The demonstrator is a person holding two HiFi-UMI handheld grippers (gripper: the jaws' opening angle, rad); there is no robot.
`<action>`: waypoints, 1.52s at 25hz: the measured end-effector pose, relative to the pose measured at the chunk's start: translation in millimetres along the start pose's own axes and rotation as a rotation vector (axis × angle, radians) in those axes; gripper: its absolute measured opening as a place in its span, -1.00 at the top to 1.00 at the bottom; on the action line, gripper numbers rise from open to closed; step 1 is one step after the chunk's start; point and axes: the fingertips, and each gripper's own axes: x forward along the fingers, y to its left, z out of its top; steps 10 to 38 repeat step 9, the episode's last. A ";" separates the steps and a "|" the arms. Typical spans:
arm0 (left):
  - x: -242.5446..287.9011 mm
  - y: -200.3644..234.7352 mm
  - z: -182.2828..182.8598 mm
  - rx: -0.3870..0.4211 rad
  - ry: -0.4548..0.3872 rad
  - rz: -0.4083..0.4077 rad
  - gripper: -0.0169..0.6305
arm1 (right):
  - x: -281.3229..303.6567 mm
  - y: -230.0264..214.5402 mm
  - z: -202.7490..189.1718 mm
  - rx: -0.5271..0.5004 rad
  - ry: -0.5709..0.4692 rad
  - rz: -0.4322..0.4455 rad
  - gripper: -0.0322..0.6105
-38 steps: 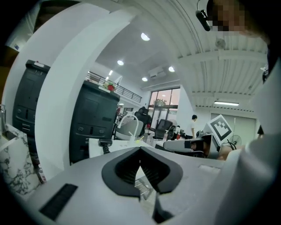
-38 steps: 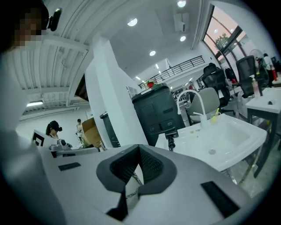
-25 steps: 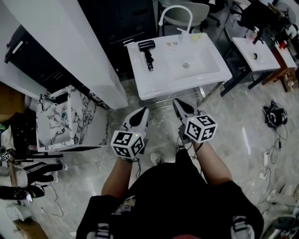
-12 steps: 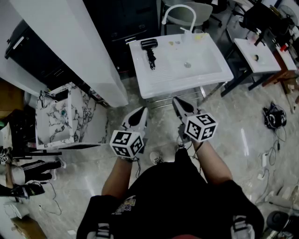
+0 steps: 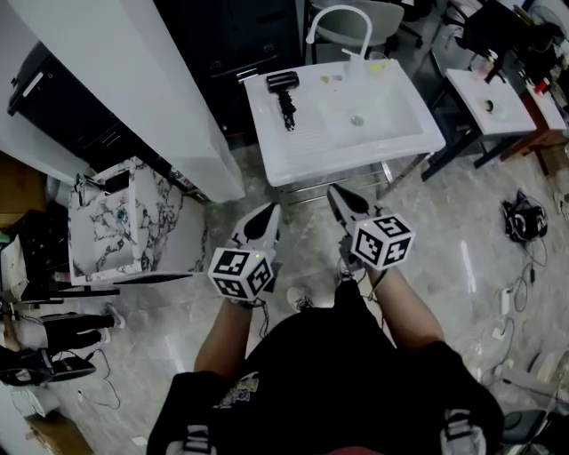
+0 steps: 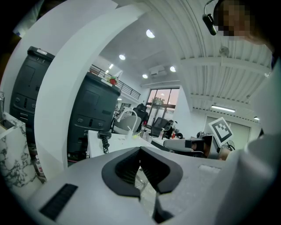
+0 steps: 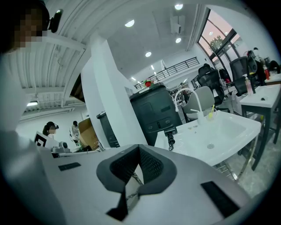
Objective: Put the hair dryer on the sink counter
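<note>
A black hair dryer (image 5: pixel 283 93) lies on the left part of the white sink counter (image 5: pixel 298 151), its handle toward me, beside the basin. It also shows far off in the left gripper view as the hair dryer (image 6: pixel 103 139) and in the right gripper view as the hair dryer (image 7: pixel 169 134). My left gripper (image 5: pixel 269 213) and right gripper (image 5: pixel 338 197) hang side by side over the floor, short of the counter's front edge. Both are shut with nothing in them, as the left gripper (image 6: pixel 140 150) and right gripper (image 7: pixel 138 147) show up close.
A white faucet (image 5: pixel 338 22) arches over the basin. A broad white pillar (image 5: pixel 151 89) stands to the left, with a marble-patterned cabinet (image 5: pixel 116 222) below it. A small white table (image 5: pixel 498 102) is at the right, and cables (image 5: pixel 524 218) lie on the floor.
The sink has drifted slightly up in the head view as the camera shifted. Both grippers keep their places and stay shut.
</note>
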 end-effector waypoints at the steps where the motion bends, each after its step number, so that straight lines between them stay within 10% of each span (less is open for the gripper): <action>1: 0.2 -0.2 -0.2 0.000 0.001 0.001 0.94 | -0.3 -0.3 0.2 0.000 0.000 0.000 0.91; 38: -0.6 -4.5 -1.0 0.006 -0.002 0.000 0.94 | -4.6 -0.8 -0.4 -0.008 0.001 0.001 0.91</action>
